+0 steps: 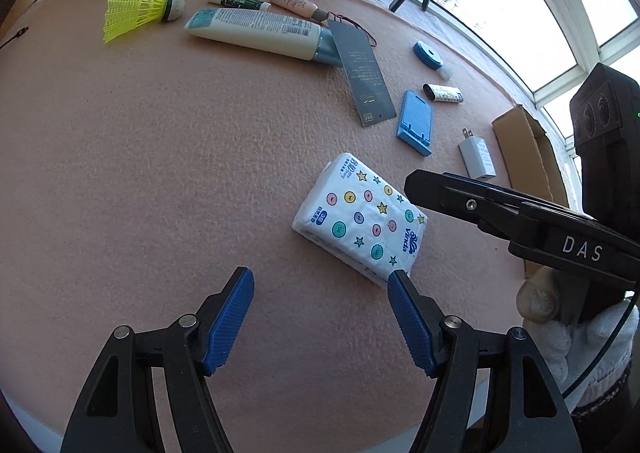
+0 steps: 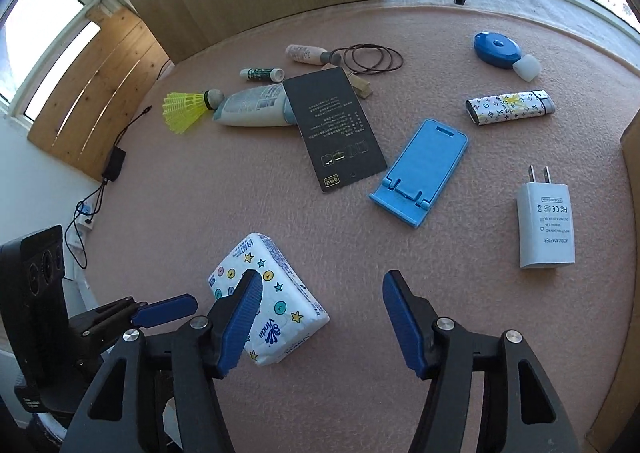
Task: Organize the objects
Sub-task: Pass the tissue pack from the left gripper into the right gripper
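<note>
A: Hovering above the pink table point(image 1: 140, 173), the left gripper point(image 1: 320, 285) has its jaws spread wide, nothing between them. Its right blue pad point(image 1: 408, 317) sits just at the near corner of the tissue pack point(image 1: 360, 217); contact cannot be told.

B: Right gripper point(image 2: 318, 293)?

A: Also wide open and empty. Its left pad point(image 2: 240, 317) overlaps the tissue pack point(image 2: 276, 293) in the right wrist view; above it or touching, cannot tell.

B: Positions, referenced to the tissue pack?

A: Blue phone stand point(image 2: 420, 173) lies beyond it, apart. White charger plug point(image 2: 546, 225) is further right of the stand. Dark card point(image 2: 332, 129) lies beyond the pack, one end resting over the white tube point(image 2: 252, 109). Yellow shuttlecock point(image 2: 184, 109) touches the tube's far end. Patterned lighter point(image 2: 510, 109) and blue round case point(image 2: 496, 49) lie well beyond, near the far table edge.
</note>
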Action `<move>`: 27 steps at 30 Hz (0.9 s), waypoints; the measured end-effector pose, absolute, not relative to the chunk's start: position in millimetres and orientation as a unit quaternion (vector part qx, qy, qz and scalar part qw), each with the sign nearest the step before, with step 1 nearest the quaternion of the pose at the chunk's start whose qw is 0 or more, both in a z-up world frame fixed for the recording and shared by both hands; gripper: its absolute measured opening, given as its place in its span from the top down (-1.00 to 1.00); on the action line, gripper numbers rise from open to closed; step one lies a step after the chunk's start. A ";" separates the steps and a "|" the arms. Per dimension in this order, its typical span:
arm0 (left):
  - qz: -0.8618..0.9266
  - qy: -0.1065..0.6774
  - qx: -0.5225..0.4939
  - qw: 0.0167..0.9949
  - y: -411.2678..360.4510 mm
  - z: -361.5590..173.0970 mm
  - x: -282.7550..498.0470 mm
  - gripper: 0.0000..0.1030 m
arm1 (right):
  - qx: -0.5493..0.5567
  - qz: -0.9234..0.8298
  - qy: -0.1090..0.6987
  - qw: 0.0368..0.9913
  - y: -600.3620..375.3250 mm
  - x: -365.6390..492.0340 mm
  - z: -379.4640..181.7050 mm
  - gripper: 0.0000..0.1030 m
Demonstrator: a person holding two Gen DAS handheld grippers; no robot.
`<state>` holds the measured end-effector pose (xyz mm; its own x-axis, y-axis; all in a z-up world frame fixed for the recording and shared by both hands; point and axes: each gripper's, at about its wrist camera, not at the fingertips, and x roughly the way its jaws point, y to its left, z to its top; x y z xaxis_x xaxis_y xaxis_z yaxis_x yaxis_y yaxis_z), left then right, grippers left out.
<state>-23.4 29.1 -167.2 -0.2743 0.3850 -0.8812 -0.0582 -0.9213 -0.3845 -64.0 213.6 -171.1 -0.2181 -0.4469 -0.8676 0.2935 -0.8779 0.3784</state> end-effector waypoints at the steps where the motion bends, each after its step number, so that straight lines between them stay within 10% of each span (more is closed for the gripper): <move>1: 0.786 -0.140 -0.585 0.147 30.3 -166.5 -23.5 -0.40 | 0.580 -0.775 -0.066 0.243 210.7 -65.2 -171.3 -0.15; 15: 0.787 -0.108 -0.580 0.182 54.0 -166.4 -30.5 0.15 | 0.610 -0.743 -0.107 0.255 205.6 -65.3 -193.3 0.18; 27: 0.786 -0.100 -0.584 0.175 51.0 -168.7 -33.0 -0.04 | 0.616 -0.736 -0.112 0.256 209.7 -56.3 -194.2 0.17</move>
<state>-33.0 51.0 -168.7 -0.2564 0.3924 -0.8833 -0.1580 -0.9186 -0.3622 -56.3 209.7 -194.2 -0.1088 -0.5154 -0.8500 0.2398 -0.8434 0.4807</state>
